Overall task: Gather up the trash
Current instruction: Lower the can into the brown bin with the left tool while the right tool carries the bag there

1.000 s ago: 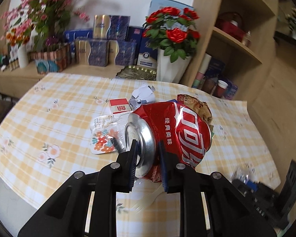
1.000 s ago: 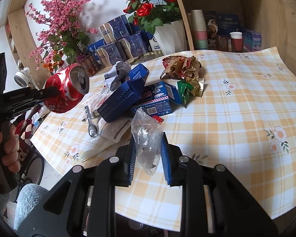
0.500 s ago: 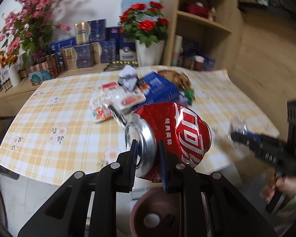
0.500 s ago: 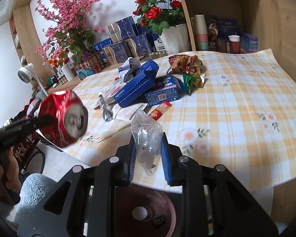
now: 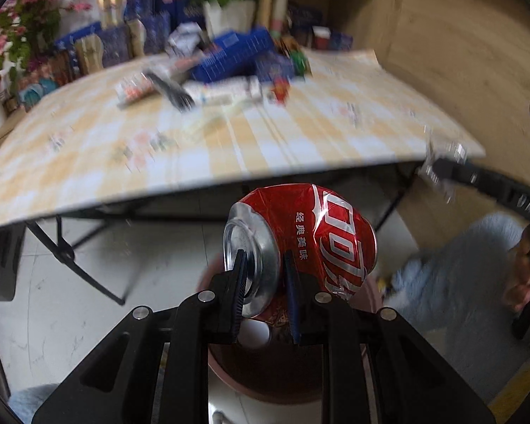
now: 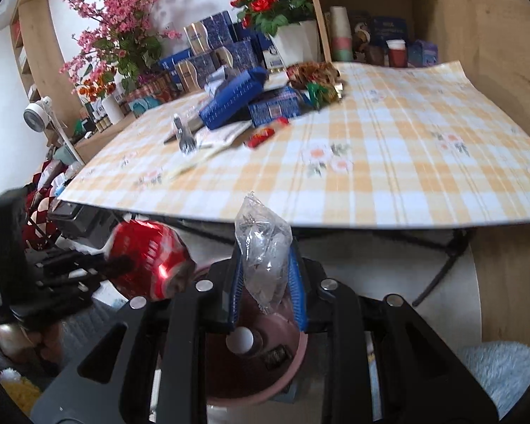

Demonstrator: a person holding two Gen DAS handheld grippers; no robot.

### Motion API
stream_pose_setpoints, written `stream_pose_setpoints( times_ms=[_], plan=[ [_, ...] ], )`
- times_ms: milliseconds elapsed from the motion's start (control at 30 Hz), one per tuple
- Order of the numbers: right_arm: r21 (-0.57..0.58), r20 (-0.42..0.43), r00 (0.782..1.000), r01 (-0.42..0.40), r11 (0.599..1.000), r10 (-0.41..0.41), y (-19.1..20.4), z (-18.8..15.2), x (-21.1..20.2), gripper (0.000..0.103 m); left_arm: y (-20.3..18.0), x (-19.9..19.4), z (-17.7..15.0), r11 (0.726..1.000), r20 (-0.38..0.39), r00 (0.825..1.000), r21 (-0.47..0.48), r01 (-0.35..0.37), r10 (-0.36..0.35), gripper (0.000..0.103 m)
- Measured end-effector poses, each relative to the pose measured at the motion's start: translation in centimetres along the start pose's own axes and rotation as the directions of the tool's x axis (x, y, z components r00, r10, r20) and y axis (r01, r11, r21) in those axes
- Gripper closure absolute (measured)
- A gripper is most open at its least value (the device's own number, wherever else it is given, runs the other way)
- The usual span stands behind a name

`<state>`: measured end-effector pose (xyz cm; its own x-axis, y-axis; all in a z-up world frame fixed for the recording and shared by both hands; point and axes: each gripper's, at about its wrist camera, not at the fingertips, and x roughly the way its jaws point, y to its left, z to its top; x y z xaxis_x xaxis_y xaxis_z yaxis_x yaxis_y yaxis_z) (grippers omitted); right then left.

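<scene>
The left gripper (image 5: 263,282) is clamped on a crushed red cola can (image 5: 300,243), one jaw inside the concave silver base and the other against the outer wall, so the can juts out ahead of the jaws and hangs over the pink bin (image 5: 286,378) directly below them. An empty dented can should be light and stiff at the rim but thin and slick on its painted wall; the base rim looks like the surest place to pinch, and it should drop freely once let go. The right gripper (image 6: 266,282) is clenched on a crumpled clear plastic wrapper (image 6: 263,251), which stands up between the jaws and above the same pink bin (image 6: 293,364), where a white round piece and some dark scraps already lie. The wrapper is probably almost weightless, soft and crinkly, and may cling to a pad instead of falling. Beyond and above both sets of jaws, the table (image 6: 388,162) with its checked cloth holds more litter: a blue carton (image 6: 235,97), a small red wrapper (image 6: 261,137) and a metal fork (image 6: 183,136). Its near edge and folding legs are close ahead, and the two grippers crowd each other over the bin mouth.
</scene>
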<state>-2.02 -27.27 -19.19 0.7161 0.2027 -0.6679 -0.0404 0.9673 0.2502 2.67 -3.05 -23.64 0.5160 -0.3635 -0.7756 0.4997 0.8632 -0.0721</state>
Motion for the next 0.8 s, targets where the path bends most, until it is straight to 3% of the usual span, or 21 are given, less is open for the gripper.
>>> stream_pose_setpoints(
  times_ms=[233,567,667,800],
  plan=[
    [-0.045,-0.009,1.0,0.006,0.999,-0.006,0.9,-0.8,0.0,0.077,0.0,3.2,-0.4,0.999,-0.113,0.993,0.005,0.037,-0.036,0.083],
    [-0.062,-0.062,0.998,0.007,0.998,-0.011,1.2,-1.7,1.6,0.077,0.2,11.5,-2.2,1.0,-0.328,0.944,-0.024,0.017,-0.024,0.083],
    [-0.068,-0.065,0.998,0.011,0.998,-0.016,1.1,-1.8,1.5,0.077,0.0,12.8,-2.3,1.0,-0.356,0.934,-0.018,0.024,-0.029,0.083],
    [-0.049,-0.071,0.997,0.021,0.999,-0.024,0.3,-1.9,1.5,0.077,-1.2,13.2,-2.3,0.998,-0.353,0.934,0.021,0.066,-0.055,0.083]
  ],
)
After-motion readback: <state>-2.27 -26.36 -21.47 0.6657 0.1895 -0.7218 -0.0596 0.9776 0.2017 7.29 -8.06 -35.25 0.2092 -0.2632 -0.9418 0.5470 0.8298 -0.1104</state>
